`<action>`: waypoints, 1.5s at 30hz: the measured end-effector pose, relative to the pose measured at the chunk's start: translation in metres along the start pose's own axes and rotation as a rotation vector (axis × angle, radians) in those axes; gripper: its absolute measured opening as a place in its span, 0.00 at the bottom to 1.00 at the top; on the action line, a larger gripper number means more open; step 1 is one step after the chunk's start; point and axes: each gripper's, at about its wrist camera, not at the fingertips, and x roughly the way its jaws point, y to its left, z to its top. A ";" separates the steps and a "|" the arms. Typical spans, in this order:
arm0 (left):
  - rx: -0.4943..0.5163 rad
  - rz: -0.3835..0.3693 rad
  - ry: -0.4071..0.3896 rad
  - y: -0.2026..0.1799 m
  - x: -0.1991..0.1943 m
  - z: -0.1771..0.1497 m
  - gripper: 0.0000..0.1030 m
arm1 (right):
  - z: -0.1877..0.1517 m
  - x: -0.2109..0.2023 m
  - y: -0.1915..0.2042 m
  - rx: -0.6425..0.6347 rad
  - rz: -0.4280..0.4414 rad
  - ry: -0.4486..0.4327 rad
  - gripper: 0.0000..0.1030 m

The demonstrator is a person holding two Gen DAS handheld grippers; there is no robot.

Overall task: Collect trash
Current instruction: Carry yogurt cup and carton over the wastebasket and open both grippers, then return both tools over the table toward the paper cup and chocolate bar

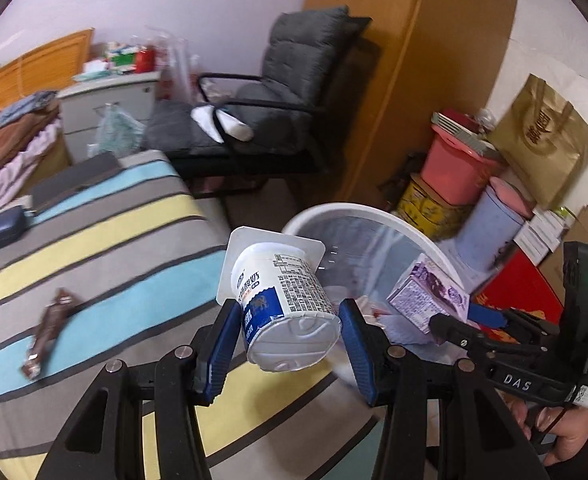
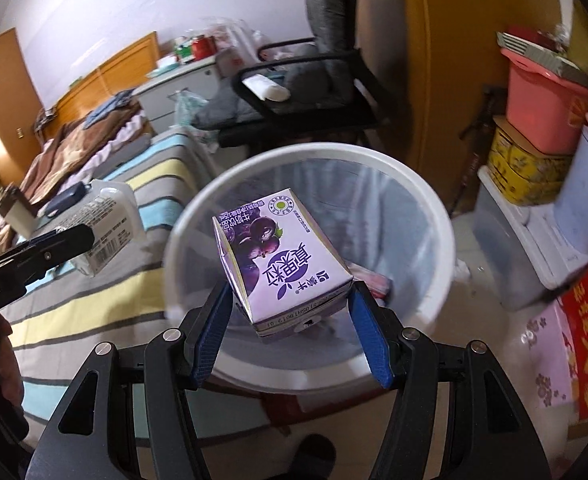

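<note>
Trash in both grippers, carried to the white bin (image 2: 426, 200).

Yogurt cup (image 1: 284, 300) sits pinched between the blue pads of the left gripper (image 1: 290, 332), base toward the camera and foil rim pointing ahead, its long axis running forward toward the bin's near rim, over the edge of the striped bed (image 1: 94, 240). The right gripper (image 2: 290, 316) clamps the purple juice carton (image 2: 282, 256) by its lower end, the carton lying lengthwise away from the fingers and hanging directly above the bin's open mouth. By my judgement the right hand is nearer to a drop; the left needs to travel further right and forward. A brown wrapper (image 1: 48, 328) lies on the bed, well apart to the left.
</note>
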 end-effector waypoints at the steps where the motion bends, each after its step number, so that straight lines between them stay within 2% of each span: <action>1: 0.003 -0.008 0.005 -0.003 0.004 0.001 0.50 | -0.001 0.000 -0.004 0.007 -0.006 0.003 0.60; 6: 0.024 -0.065 0.027 -0.016 0.024 0.006 0.50 | -0.003 0.000 -0.018 0.025 -0.029 0.011 0.60; 11: 0.038 -0.081 0.018 -0.024 0.035 0.011 0.51 | -0.004 0.003 -0.025 0.042 -0.045 0.012 0.61; 12: 0.039 -0.079 0.017 -0.024 0.036 0.012 0.52 | -0.004 0.002 -0.025 0.044 -0.044 0.011 0.61; 14: 0.038 -0.078 0.015 -0.024 0.036 0.011 0.62 | -0.003 0.001 -0.025 0.043 -0.043 0.003 0.61; 16: 0.035 -0.073 0.009 -0.022 0.035 0.010 0.63 | -0.003 -0.001 -0.026 0.045 -0.044 -0.007 0.61; 22: 0.003 -0.031 -0.025 -0.006 0.016 0.003 0.63 | -0.003 -0.009 -0.015 0.051 -0.026 -0.031 0.61; 30: -0.046 0.064 -0.064 0.023 -0.023 -0.016 0.63 | -0.009 -0.019 0.025 -0.008 0.066 -0.045 0.61; 37: -0.099 0.146 -0.073 0.055 -0.056 -0.046 0.63 | -0.021 -0.015 0.063 -0.080 0.144 -0.012 0.60; 41: -0.141 0.185 -0.071 0.077 -0.072 -0.065 0.63 | -0.024 -0.007 0.079 -0.092 0.176 0.023 0.53; 45: -0.170 0.213 -0.068 0.094 -0.086 -0.078 0.63 | -0.028 -0.006 0.095 -0.113 0.198 0.037 0.51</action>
